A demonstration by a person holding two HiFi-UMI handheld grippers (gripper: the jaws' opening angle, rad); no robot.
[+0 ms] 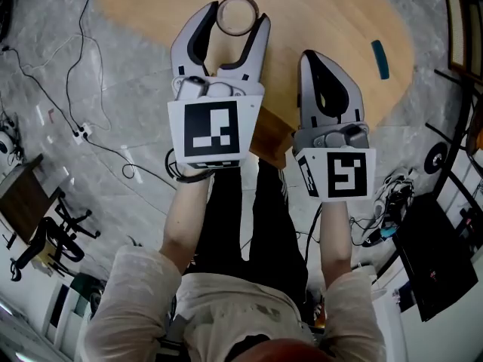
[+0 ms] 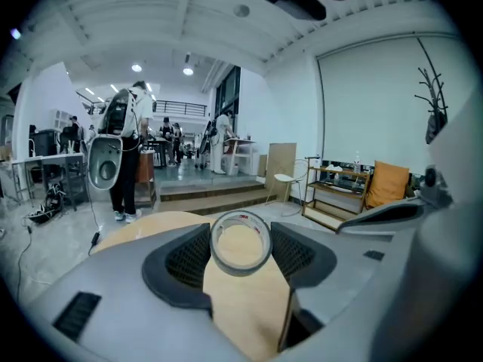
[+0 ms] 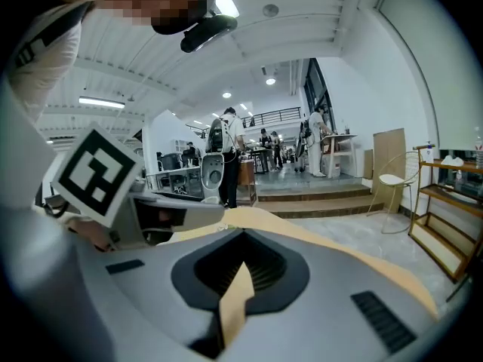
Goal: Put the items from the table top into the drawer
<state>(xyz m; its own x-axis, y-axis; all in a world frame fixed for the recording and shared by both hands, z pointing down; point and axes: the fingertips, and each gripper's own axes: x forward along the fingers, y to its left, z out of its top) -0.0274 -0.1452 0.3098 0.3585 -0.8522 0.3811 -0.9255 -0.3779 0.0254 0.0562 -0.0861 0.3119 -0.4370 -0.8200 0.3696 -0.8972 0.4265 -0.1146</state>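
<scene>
Step in hand: carry to drawer. Left tool (image 1: 231,18) clamped across tape roll (image 1: 219,15) at 12 o'clock, apparently clear of worktop (image 1: 324,13). Right tool (image 1: 311,57) jaws together, empty. Roll is a ring with no long axis; hole tilts up toward person. Next: find drawer (not clearly seen), lower, release. Teal item (image 1: 379,59) lies at 2 o'clock.

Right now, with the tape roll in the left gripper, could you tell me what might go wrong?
The left gripper pinches the tape roll at its jaw tips, across the round rim, so it may twist free and roll off the table. The shut right gripper sits close beside it and could bump it. The teal item lies near the table's edge, easy to knock off.
</scene>
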